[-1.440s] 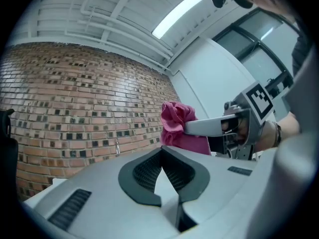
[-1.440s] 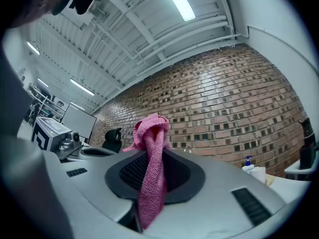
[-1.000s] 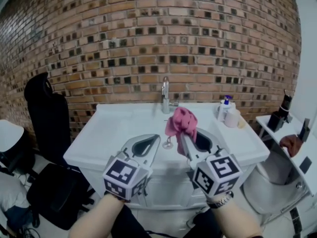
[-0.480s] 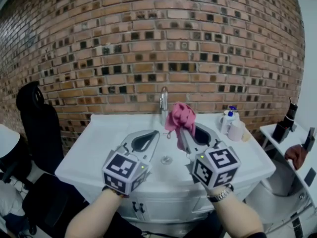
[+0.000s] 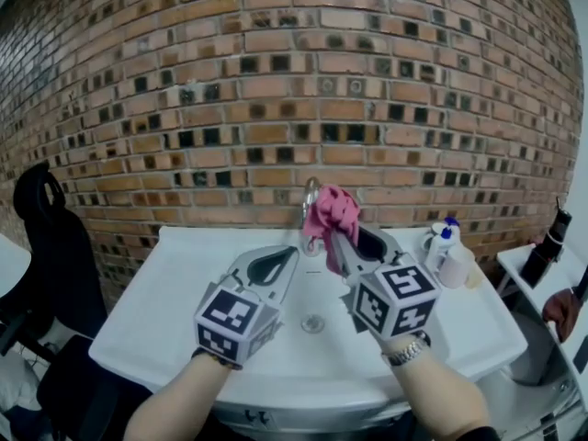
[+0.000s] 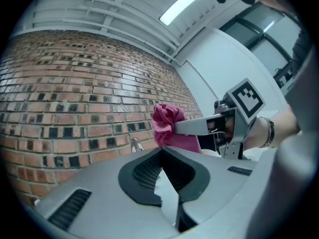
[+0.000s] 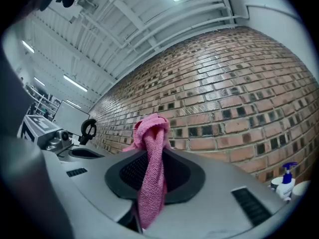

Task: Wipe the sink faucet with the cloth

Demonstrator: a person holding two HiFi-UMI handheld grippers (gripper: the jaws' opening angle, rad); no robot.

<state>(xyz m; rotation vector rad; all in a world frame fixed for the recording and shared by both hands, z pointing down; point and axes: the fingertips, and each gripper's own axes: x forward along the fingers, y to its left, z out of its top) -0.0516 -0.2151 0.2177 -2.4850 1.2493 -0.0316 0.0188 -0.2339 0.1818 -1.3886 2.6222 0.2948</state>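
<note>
Both tools are raised over the white worktop (image 5: pixel 156 301), which carries a moulded basin with one round metal drain (image 5: pixel 313 322) at its centre. Your right tool (image 5: pixel 338 239) is clenched on the single pink cloth (image 5: pixel 333 214). The right gripper view shows the terry-textured fabric pinched between the ribbed black pads, with one bunched knot above the jaws and a strip trailing below them. Your left tool (image 5: pixel 288 259) is clenched with nothing between its pads; it sits beside the right tool, slightly nearer the front edge. The one chrome faucet (image 5: pixel 309 200) stands at the centre of the rear edge, against the brick wall (image 5: pixel 276 81). In the head view the bunched cloth covers most of the faucet, so only a narrow curved metal strip shows at the cloth's left side. You cannot tell from any view whether the cloth touches the faucet. At the right rear corner of the worktop stand one spray bottle (image 5: pixel 443 243) with a blue head and one white cylindrical container (image 5: pixel 457 266), just beside each other. One black chair (image 5: pixel 50 246) stands off the left edge.
</note>
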